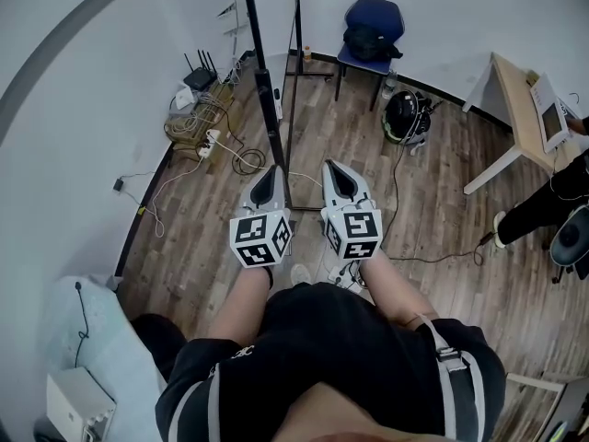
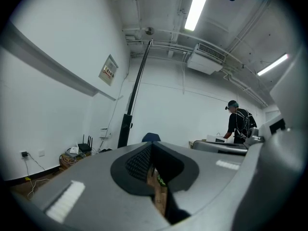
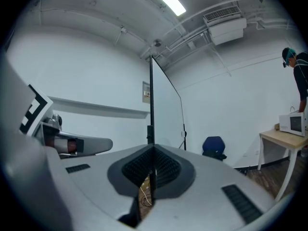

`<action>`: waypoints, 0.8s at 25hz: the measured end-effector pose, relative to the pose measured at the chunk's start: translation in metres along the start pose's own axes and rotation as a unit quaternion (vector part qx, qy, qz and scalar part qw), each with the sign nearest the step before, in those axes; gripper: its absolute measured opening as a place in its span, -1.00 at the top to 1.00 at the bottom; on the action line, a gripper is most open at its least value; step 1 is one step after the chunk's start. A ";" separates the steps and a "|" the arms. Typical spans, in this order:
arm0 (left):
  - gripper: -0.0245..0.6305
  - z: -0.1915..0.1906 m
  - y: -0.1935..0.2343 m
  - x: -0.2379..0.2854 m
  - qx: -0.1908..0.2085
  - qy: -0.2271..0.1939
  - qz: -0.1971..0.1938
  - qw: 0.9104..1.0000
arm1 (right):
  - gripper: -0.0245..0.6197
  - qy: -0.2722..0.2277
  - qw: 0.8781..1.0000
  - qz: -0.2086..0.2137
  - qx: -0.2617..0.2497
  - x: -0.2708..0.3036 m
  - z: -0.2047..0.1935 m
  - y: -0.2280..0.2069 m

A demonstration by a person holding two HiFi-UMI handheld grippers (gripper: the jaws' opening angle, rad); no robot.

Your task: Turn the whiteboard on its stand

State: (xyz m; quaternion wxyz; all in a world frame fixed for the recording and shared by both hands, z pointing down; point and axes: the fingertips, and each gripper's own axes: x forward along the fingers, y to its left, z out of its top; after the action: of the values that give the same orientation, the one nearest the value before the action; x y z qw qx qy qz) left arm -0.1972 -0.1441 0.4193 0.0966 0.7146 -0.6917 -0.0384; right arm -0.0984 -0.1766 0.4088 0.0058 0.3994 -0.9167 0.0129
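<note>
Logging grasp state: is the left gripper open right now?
No, in the left gripper view the left gripper has its jaws closed tip to tip, with nothing held between them.

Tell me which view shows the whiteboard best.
The right gripper view: the whiteboard stands tall ahead, its pale face slanting away between dark uprights. The left gripper view shows only one dark post of it. The head view looks down its frame from above, so the face barely shows.

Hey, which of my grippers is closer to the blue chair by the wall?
Right. In the head view the right gripper is below and slightly left of the blue chair; the left gripper is level with it but farther left, so farther away.
</note>
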 end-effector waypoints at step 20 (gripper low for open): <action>0.90 0.021 0.063 0.102 0.006 0.001 0.030 1.000 | 0.91 0.004 1.000 0.000 0.005 0.099 0.001 -0.039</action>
State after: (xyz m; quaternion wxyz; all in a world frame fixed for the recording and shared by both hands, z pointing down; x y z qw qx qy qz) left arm -0.2591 -0.2490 0.4184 0.0942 0.6943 -0.7128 -0.0310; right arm -0.1377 -0.2757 0.4107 0.0073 0.3990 -0.9167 0.0193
